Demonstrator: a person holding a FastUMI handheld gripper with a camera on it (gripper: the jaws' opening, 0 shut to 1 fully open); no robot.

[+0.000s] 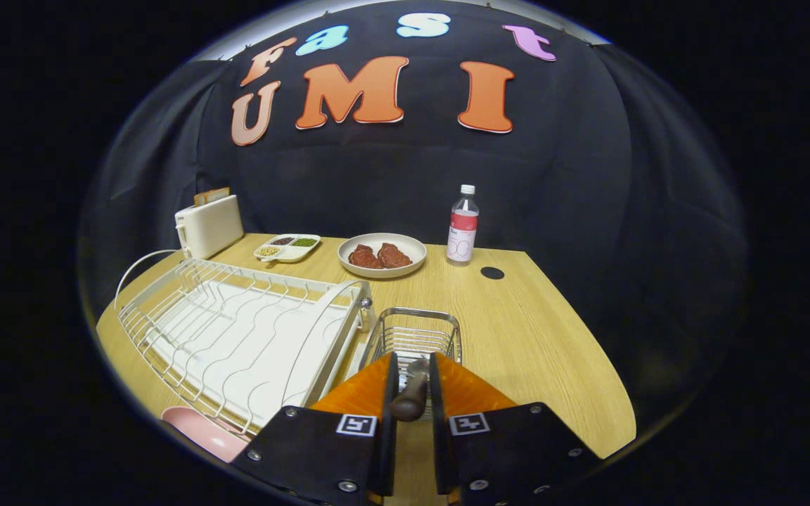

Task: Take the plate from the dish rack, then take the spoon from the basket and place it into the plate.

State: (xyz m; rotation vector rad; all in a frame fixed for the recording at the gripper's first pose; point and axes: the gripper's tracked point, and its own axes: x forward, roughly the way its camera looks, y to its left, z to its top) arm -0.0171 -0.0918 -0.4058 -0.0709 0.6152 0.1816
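Note:
My gripper [413, 383] is shut on the spoon [410, 398], gripping its dark wooden handle between both fingers, with the metal end pointing into the wire basket [415, 336] just ahead. The white wire dish rack [236, 330] stands to the left of the basket with no plate in it. A pink plate [201, 432] lies on the table at the rack's near corner, left of my fingers, partly hidden.
Beyond the basket stand a beige plate with two pieces of meat [382, 254], a water bottle [463, 225], a small divided tray of beans [287, 247] and a white toaster [208, 225]. A black round hole [492, 273] marks the wooden table [538, 337].

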